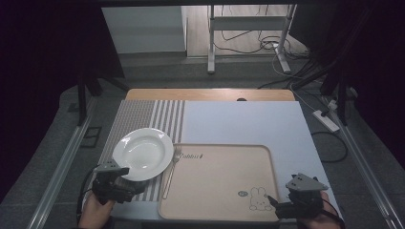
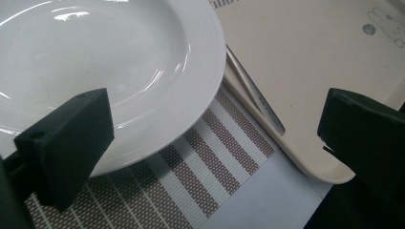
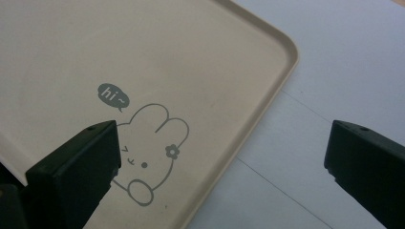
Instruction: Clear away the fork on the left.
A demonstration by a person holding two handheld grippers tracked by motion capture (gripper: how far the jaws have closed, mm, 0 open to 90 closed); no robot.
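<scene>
1. Both grippers sit at the bottom of the high view: the left gripper at lower left, the right gripper at lower right, each held in a hand.
2. Left gripper's jaws stand wide apart, clamped on nothing; in its own view one jaw overlaps the near rim of the plate, the other sits at the right edge by the tray's corner.
3. Plate lies left of centre on a striped mat, just beside the tray.
4. Fork lies between plate and tray, along the tray's left edge.
5. Right gripper's jaws are also apart and empty, straddling the tray's rim at a corner, near a printed rabbit.
</scene>
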